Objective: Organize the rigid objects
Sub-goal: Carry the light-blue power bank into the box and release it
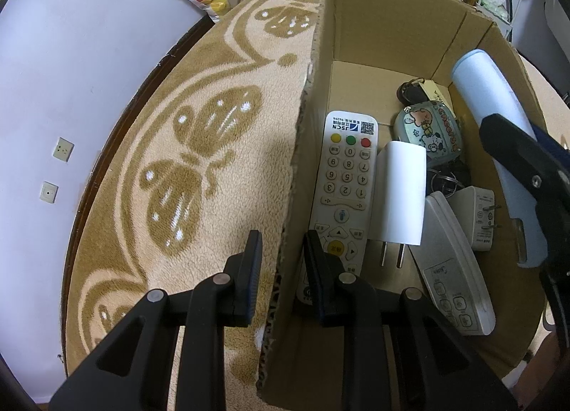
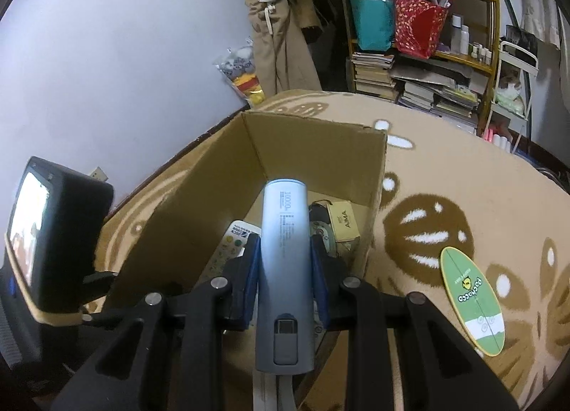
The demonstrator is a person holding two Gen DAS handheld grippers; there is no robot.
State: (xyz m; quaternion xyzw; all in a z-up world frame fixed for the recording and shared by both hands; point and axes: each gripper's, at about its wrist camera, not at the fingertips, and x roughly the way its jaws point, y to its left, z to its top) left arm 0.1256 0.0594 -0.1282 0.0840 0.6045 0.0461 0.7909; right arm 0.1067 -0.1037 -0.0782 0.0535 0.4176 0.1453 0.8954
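An open cardboard box [image 1: 374, 19] stands on a tan butterfly-patterned rug [image 1: 213, 126]. Inside lie a white remote [image 1: 343, 190], a white charger plug [image 1: 400, 193], a second grey-white remote [image 1: 452, 268], a small plug adapter [image 1: 479, 218], a cartoon-printed case [image 1: 431, 133] and keys with a tag [image 1: 413, 88]. My left gripper [image 1: 283, 257] is open and straddles the box's left wall. My right gripper [image 2: 285, 250] is shut on a pale blue power bank [image 2: 283, 232], held over the box [image 2: 213, 197]. From the left wrist view the power bank [image 1: 488, 101] sits along the box's right side.
A green oval Pochacco card [image 2: 472, 300] lies on the rug right of the box. Cluttered shelves with books [image 2: 409, 72] and hanging clothes [image 2: 281, 36] stand behind. A bagged plush toy [image 2: 242, 72] leans on the lilac wall. The left gripper's screen [image 2: 53, 232] is at the left.
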